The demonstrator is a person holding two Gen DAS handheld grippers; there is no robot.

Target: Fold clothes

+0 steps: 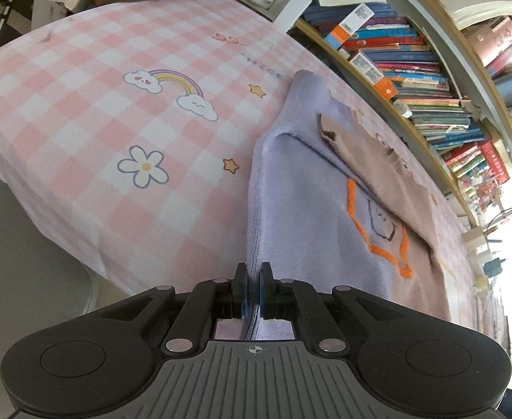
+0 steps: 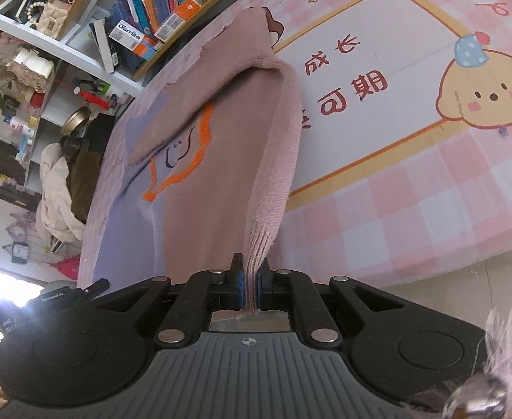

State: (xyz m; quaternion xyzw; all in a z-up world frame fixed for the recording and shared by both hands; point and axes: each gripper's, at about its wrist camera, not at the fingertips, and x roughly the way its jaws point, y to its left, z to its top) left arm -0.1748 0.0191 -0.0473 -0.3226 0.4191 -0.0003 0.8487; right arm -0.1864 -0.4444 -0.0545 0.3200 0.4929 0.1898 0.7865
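I have L tool [image 1: 253, 288] & R tool [image 2: 250, 288] both clamped on sweater [image 1: 325, 209] hem, sleeves folded in, body fold remaining.

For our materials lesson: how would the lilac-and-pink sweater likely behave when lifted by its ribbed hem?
The sweater probably flops: it already drapes from the left gripper and right gripper. Its thick fuzzy knit likely grips, not slips. The folded-in sleeve may slide open.

A sweater [image 1: 325, 188] lay on the tablecloth [image 1: 116, 111], filling the right half of the left wrist frame. Its near edge sat between the left gripper [image 1: 253, 279] fingers at bottom centre. Bookshelves [image 1: 430, 70] stood behind, upper right.
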